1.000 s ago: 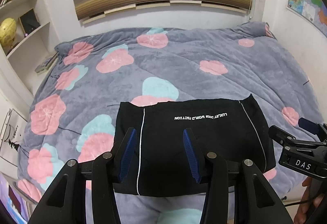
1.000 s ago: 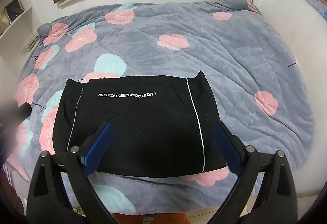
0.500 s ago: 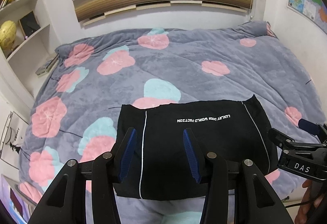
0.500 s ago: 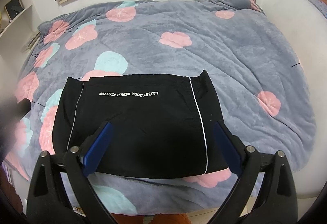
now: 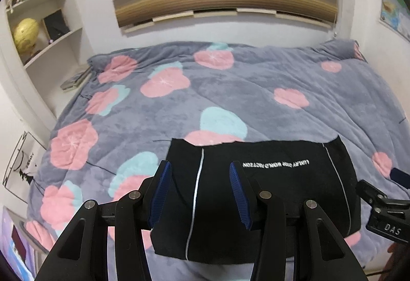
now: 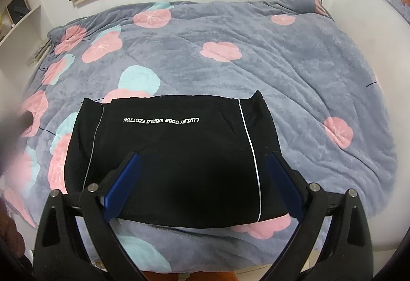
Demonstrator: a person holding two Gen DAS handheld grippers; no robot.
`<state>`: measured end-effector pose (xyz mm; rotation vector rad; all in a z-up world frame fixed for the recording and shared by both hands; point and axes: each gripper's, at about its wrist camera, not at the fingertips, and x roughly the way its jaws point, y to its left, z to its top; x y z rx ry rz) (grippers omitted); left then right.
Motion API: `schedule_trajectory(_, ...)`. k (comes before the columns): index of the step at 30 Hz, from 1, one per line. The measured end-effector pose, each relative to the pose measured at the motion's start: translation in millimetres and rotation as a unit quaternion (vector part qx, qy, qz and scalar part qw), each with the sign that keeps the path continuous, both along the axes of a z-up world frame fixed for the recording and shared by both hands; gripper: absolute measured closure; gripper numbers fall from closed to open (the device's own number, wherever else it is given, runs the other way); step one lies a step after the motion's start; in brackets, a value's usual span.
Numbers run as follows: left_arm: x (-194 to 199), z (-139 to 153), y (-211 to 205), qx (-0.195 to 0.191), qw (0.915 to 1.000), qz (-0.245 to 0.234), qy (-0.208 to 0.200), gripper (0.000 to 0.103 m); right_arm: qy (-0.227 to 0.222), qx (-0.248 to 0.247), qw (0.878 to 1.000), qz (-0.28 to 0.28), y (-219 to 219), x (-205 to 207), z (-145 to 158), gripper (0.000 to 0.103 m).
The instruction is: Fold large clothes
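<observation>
Because the black garment point(image 6: 174, 160) lies folded into a flat rectangle near the front edge of the bed point(image 6: 294, 71), expect soft, light, limp cloth that sags if lifted by one point. Grip both near corners through all layers. Left claw point(image 5: 198, 194) and right claw point(image 6: 202, 183) hover above it, jaws apart, empty.

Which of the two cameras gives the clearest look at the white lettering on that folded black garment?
The right wrist view: the white lettering on the black garment is sharp, central and unobstructed. In the left wrist view the lettering is blurrier, with a finger of the left hand-held gripper beside it.
</observation>
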<state>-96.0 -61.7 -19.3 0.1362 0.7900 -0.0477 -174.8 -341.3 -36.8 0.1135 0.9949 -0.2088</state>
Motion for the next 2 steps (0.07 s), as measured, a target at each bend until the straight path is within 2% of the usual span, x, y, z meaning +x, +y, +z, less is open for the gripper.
schedule_trajectory(2,3.4,-1.1,1.4,0.001,1.0,-0.001,0.004,0.054,-0.001,-0.002,1.0,-0.001,-0.1,1.0,0.1,0.006)
